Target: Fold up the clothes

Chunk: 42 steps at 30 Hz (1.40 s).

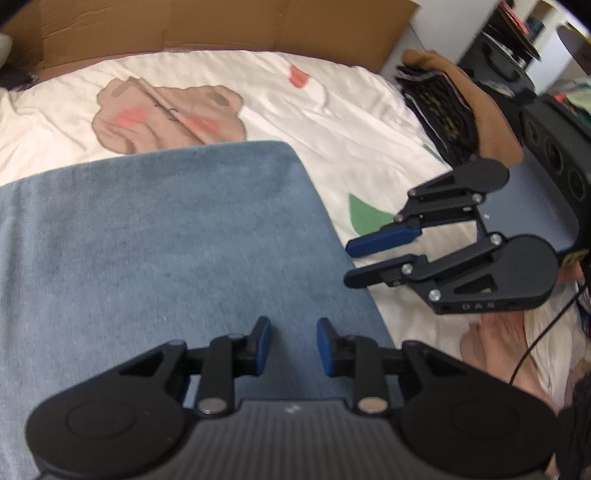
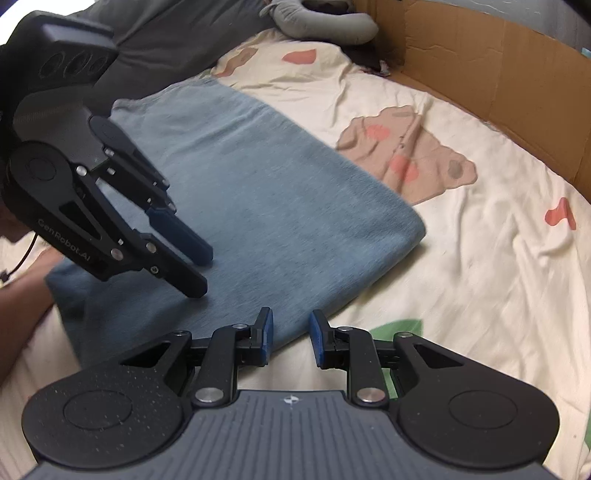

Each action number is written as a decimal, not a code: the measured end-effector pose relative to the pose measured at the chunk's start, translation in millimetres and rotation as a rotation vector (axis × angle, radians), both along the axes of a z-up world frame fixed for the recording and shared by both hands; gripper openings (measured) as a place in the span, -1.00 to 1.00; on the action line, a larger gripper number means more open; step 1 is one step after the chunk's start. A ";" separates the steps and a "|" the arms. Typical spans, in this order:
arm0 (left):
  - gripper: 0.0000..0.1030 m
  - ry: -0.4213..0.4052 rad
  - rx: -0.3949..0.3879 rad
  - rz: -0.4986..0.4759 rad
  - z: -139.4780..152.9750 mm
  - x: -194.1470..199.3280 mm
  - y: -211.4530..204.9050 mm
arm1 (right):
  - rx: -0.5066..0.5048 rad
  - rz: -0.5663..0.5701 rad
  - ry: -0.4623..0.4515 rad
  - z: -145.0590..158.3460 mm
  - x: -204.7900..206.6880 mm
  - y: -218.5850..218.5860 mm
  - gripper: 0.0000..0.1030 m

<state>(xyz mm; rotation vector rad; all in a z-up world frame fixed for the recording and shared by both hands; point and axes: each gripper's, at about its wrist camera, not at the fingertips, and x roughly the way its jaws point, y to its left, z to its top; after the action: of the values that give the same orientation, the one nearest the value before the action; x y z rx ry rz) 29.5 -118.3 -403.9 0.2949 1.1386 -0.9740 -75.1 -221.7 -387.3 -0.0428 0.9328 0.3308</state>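
While the folded blue garment [image 1: 166,236] lies flat on the bed sheet [image 1: 332,110], you hold both tongs, left [image 1: 291,345] and right [image 2: 291,338], released and empty above it.

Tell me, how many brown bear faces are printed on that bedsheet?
1. The bear face lies on the white sheet just beyond the folded blue garment. Others may be hidden beneath the cloth.

A folded garment [image 1: 166,240] lies on the bedsheet [image 1: 332,110], cardboard [image 1: 221,26] behind.

Left tool [image 1: 291,345] and right tool [image 2: 291,338] both angled downward, jaws parted, empty.
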 end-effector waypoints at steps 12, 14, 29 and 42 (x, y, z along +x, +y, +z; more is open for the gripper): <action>-0.44 0.095 0.059 -0.066 -6.1 -26.9 26.4 | 0.067 0.048 0.136 -2.8 -31.1 25.7 -0.54; -0.44 0.111 0.065 -0.069 -6.5 -26.9 30.3 | 0.078 0.058 0.165 -4.3 -33.5 30.2 -0.54; -0.67 0.202 0.156 -0.071 8.6 -17.9 75.5 | 0.264 -0.072 0.328 -9.6 -30.0 10.6 -0.47; -0.80 0.261 0.176 0.021 -15.9 -12.6 97.1 | 0.500 -0.365 0.295 -32.1 -11.7 -32.6 -0.28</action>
<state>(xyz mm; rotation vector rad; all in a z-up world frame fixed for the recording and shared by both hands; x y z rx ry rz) 16.9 -21.3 -419.8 0.3023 1.4673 -0.9126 -86.7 -254.3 -419.4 0.6429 1.1023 0.2248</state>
